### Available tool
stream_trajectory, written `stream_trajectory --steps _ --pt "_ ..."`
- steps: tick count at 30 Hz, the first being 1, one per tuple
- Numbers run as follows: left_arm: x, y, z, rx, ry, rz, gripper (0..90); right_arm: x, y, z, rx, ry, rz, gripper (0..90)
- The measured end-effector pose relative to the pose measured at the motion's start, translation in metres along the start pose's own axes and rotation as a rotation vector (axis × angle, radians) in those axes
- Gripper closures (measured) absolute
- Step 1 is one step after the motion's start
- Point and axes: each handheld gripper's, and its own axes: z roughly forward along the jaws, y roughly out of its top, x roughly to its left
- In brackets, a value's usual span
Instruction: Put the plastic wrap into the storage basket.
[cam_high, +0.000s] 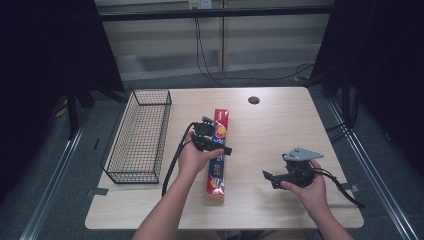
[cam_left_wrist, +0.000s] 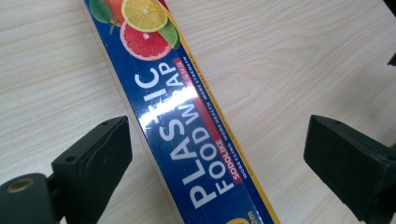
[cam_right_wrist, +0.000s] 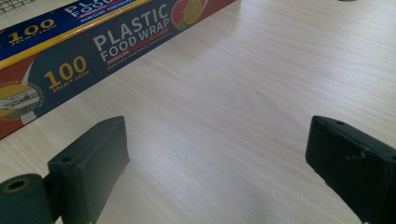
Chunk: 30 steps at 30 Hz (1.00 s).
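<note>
High view: long blue-and-red cardboard plastic-wrap box lies flat mid-table, lengthwise away from the person, right of the black wire basket. Left gripper hovers over the box middle, jaws spread wide and straddling it, likely lining up a grasp across the narrow width. Right gripper sits well apart over bare light wood table, jaws released, empty, probably waiting.

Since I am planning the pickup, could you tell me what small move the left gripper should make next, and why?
Probably lower the left gripper a little and close it. Its jaws stand open on either side of the long blue plastic food wrap box, which lies flat on the pale wooden table, with gaps on both sides. The right gripper is open over bare wood.
</note>
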Motion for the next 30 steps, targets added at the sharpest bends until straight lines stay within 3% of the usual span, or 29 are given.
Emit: stream_trajectory --steps 10,21,30 --pt "0.001 0.003 0.015 0.047 0.046 -0.019 7.8 0.002 0.001 0.0 -0.004 0.008 0.0 5.6" --pt "0.004 0.003 0.03 0.041 0.089 -0.067 9.8 0.002 0.001 0.0 -0.006 0.012 0.001 5.6" --pt "0.004 0.002 0.041 0.055 0.111 -0.117 18.5 0.002 0.001 0.0 -0.01 0.016 -0.001 5.6"
